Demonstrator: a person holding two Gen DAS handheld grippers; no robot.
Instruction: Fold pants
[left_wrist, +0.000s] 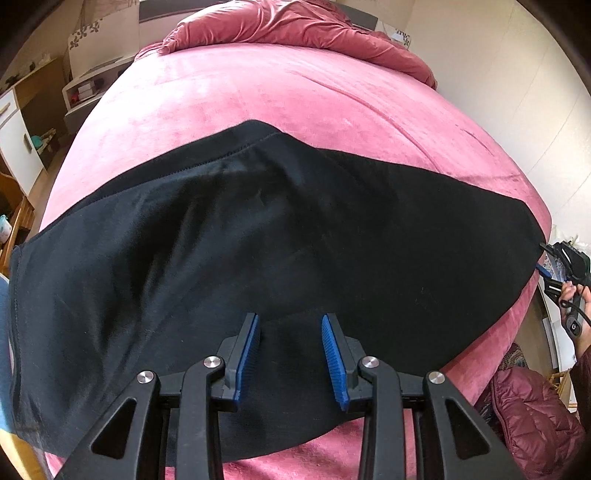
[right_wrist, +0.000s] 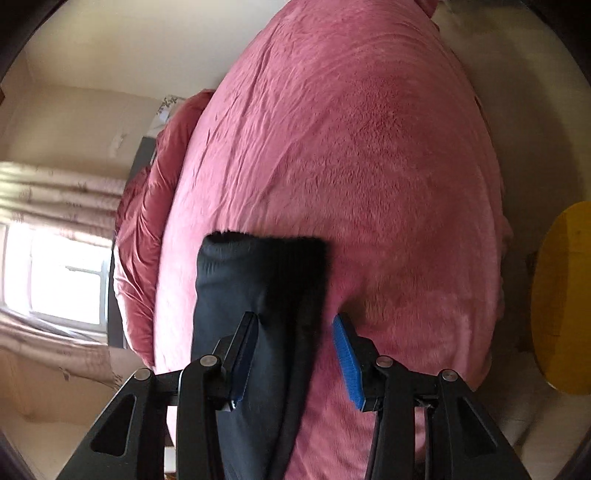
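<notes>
**Black pants spread flat across a pink velvet bed**

Pants (left_wrist: 258, 229) of smooth black knit lie across the bed (left_wrist: 258, 92), a broad dark band running from the left edge of the mattress to the right. The cloth has a faint sheen and soft ridges near its middle, and a stitched seam runs along the upper edge on the left. The bed cover is a plush pink velvet with a short nap that shows brush marks and shallow creases. A crumpled duvet (left_wrist: 295, 26) of the same rose tone is heaped at the far end.

The left gripper (left_wrist: 290, 354) hangs over the near edge of the pants, its black angular arms ending in ribbed blue pads (left_wrist: 332, 354). Its jaws stand partly open with black fabric visible beneath the gap; the pads press on nothing.

The right gripper (right_wrist: 295, 354) is at the end of the pants (right_wrist: 258, 280) on the right side of the bed, where the fabric narrows to a squared, ribbed edge. Its jaws are also partly open. The cloth lies against the left pad and stops short of the right one, so nothing is clamped. In the left wrist view this gripper (left_wrist: 543, 271) appears at the cloth's far right tip, a hand (left_wrist: 570, 295) on its grip, with a quilted maroon jacket (left_wrist: 532, 417) below.
</notes>
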